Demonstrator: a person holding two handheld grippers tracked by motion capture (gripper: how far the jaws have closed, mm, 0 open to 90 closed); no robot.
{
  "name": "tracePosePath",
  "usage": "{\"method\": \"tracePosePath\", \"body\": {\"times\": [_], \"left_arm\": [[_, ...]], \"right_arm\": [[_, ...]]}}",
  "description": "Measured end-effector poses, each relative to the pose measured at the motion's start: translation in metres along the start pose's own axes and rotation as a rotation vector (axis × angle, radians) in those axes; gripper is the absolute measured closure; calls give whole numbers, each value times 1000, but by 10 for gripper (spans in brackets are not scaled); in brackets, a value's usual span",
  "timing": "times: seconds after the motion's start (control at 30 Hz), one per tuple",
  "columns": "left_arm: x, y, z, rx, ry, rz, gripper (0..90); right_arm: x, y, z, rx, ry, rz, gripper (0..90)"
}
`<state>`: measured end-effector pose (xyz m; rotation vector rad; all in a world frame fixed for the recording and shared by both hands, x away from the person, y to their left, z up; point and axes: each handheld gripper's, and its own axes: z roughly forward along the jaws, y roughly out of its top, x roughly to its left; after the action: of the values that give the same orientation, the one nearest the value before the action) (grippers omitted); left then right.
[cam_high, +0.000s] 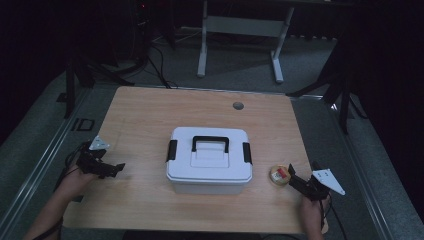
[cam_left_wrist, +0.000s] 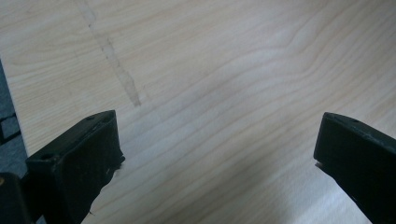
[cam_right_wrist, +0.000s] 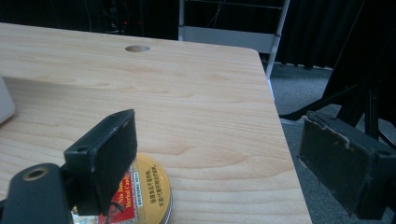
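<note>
Gold tin (cam_high: 280, 174) sits just right of the white box (cam_high: 209, 160); my right claw (cam_high: 296, 182) gapes wide beside it, left claw (cam_high: 114, 169) wide too, left of the box

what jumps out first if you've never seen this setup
The white storage box with black handle and latches sits shut in the middle of the wooden table. A small round gold tin lies near its right side, just ahead of the open right gripper. The left gripper hangs open over bare wood.
</note>
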<state>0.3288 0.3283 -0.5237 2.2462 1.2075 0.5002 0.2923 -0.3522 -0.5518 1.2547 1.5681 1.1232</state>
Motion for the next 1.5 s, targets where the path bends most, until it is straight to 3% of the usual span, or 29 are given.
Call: {"method": "tracePosePath", "body": {"times": [0.03, 0.33, 0.43, 0.57, 0.63, 0.67, 0.8, 0.93, 1.07, 1.13, 1.3, 1.4, 1.43, 1.47, 1.5], "left_arm": [[0, 0, 0, 0, 0, 0, 1], [1, 7, -8, 172, -59, 105, 1], [1, 8, -9, 185, -58, 124, 1], [1, 11, -10, 238, -95, 147, 1], [0, 12, -10, 259, -87, 183, 1], [-1, 12, -10, 296, -115, 213, 1], [-2, 14, -11, 336, -129, 258, 1], [-3, 17, -12, 422, -166, 304, 1], [-4, 20, -13, 442, -160, 327, 21], [-4, 22, -13, 460, -154, 304, 22], [-5, 24, -14, 464, -142, 309, 22], [-6, 28, -17, 472, -165, 300, 21], [-7, 31, -19, 492, -207, 284, 21], [-7, 31, -19, 492, -207, 284, 21], [-7, 32, -19, 511, -238, 280, 22]], "right_arm": [[0, 0, 0, 0, 0, 0, 112], [1, 0, 0, -2, 18, -8, 112], [2, 0, 0, 3, 19, -17, 112], [2, 0, 1, 6, 22, -16, 112], [2, 0, 1, 5, 24, -16, 112], [2, 0, 1, 7, 23, -15, 112], [2, 0, 1, 4, 21, -15, 112], [2, 0, 1, 9, 22, -14, 112], [2, 0, 1, 4, 19, -17, 112], [2, 0, 1, 4, 16, -17, 112], [2, 0, 1, 5, 17, -16, 112], [2, 0, 1, 6, 20, -14, 112], [2, 0, 2, 11, 25, -14, 112], [2, 0, 2, 14, 26, -17, 112], [2, 0, 2, 14, 26, -17, 112]]}}
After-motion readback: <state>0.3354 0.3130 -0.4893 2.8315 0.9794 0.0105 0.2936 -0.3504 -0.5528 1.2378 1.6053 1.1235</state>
